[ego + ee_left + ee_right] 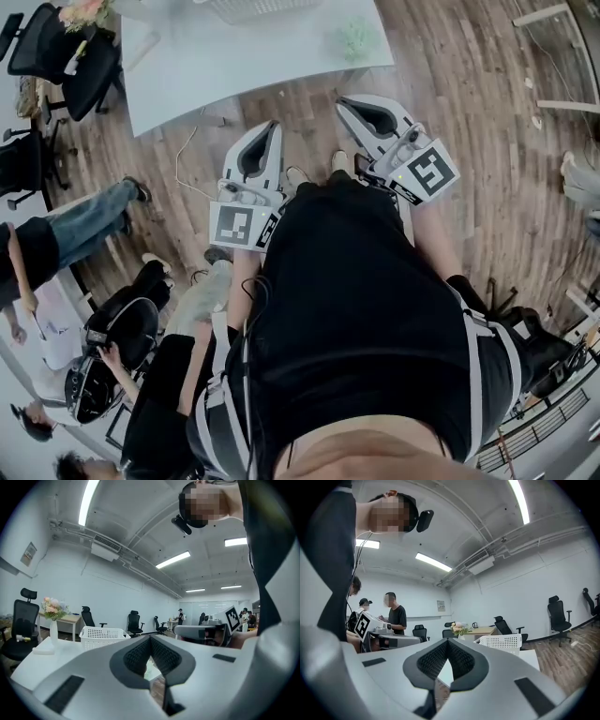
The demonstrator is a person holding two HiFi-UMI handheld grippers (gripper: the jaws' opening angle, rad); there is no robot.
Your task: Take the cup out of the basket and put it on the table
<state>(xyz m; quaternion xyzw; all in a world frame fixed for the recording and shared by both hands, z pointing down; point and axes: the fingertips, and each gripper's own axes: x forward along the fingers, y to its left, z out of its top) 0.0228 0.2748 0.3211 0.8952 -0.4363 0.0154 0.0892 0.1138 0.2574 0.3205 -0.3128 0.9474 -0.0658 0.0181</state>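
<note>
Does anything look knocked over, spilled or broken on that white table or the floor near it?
Nothing stands out. The white basket sits level on the table, the flower vase stands upright near it, and nothing looks spilled. Only a thin cable trails loosely over the floor by the table's corner.

The pale worktop [234,66] spans the top of the frame. At its far edge sits a white basket [246,9], cut off by the frame. Near its right end lies a greenish thing [356,39], perhaps crumpled and too blurred to name. Just short of its near edge, the left gripper [267,136] and right gripper [359,111] point toward it over the wooden floor [469,84].
</note>
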